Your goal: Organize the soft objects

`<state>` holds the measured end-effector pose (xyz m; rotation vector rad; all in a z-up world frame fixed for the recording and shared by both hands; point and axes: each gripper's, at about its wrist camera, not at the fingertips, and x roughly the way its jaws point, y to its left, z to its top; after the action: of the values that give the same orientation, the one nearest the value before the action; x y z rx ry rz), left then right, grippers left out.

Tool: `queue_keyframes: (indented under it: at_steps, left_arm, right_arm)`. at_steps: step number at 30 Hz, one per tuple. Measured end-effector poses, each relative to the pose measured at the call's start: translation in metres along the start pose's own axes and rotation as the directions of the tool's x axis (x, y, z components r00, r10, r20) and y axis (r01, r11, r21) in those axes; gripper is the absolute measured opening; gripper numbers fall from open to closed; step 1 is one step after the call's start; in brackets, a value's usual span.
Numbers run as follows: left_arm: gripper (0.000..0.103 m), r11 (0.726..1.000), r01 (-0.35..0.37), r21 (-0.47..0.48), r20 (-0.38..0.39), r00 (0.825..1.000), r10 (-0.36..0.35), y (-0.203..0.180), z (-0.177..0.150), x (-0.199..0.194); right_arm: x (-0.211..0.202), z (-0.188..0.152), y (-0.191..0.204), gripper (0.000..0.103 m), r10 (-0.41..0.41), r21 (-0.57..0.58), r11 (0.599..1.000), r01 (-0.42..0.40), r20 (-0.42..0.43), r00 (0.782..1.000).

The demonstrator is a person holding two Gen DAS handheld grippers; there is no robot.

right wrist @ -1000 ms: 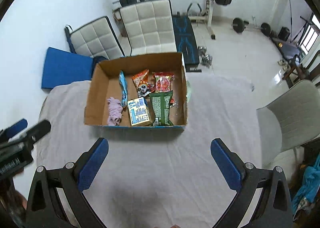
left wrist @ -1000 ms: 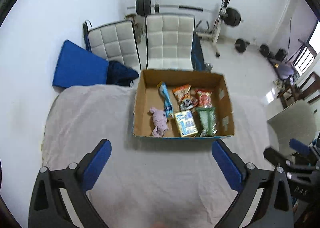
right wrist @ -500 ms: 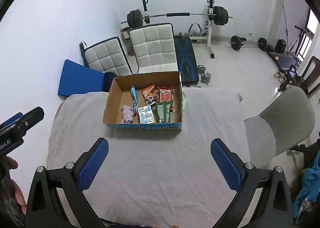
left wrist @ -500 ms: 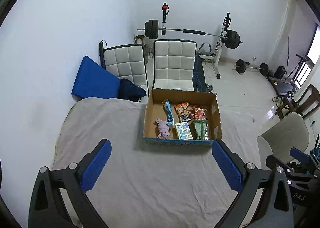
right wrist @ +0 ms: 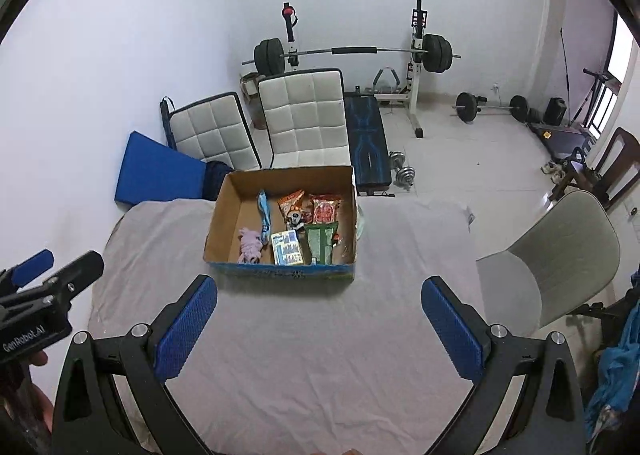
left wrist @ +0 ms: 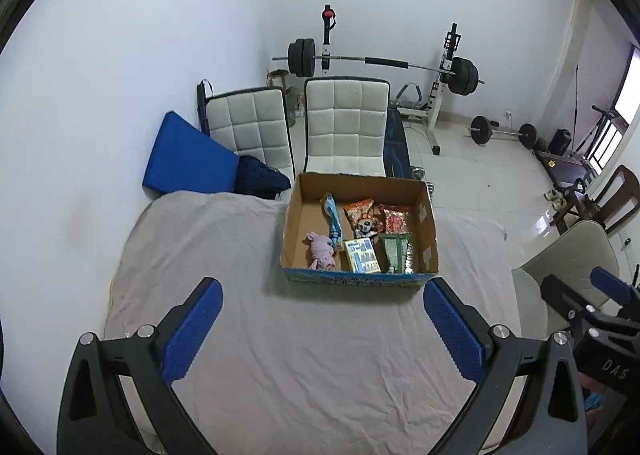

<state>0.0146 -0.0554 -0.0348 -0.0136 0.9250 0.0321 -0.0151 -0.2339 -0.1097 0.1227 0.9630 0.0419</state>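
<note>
Left wrist view looks down over a table covered in a grey cloth [left wrist: 248, 339]; the left gripper [left wrist: 320, 331] hangs above the near part of the cloth with its blue-padded fingers [left wrist: 192, 329] spread wide apart and nothing between them; the right gripper [right wrist: 318, 329], in its own view, is likewise spread wide and holds nothing, well short of the box. A shallow cardboard box [left wrist: 427, 231] sits on the cloth at the far middle of the table; inside it, at the near left, lies a pink plush toy [left wrist: 321, 250]; just beside that, a long light-blue packet [left wrist: 333, 221] lies lengthwise; a blue-and-yellow pack [left wrist: 362, 255] rests against the near wall, with a green packet [left wrist: 396, 247] to its right; an orange snack bag [left wrist: 360, 211] and a red snack bag [left wrist: 396, 218] lie toward the far wall. Right wrist view shows the same box [right wrist: 218, 223] and the plush toy [right wrist: 250, 245] from a little farther right; the left gripper's body shows at that view's left edge. Beyond the table stand two white quilted chairs [left wrist: 346, 123], a blue mat [left wrist: 188, 159] leaning on the wall, and a barbell rack [left wrist: 384, 63]; a grey chair [right wrist: 556, 251] stands at the table's right side.
</note>
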Motion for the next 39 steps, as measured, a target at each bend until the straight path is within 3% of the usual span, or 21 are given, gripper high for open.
queue_keyframes:
  at_steps: [22, 39]
  left_arm:
    - [0.103, 1.000, -0.013, -0.006, 0.072, 0.997, 0.013, -0.001, 0.019, -0.002]
    - [0.103, 1.000, -0.006, -0.012, 0.043, 0.999, 0.007, -0.002, 0.014, 0.002]
  right_arm:
    - [-0.013, 0.030, 0.002, 0.103, -0.020, -0.007, 1.000, 0.021, 0.085, 0.996]
    - [-0.010, 0.032, 0.005, 0.103, -0.019, -0.006, 1.000, 0.019, 0.073, 0.997]
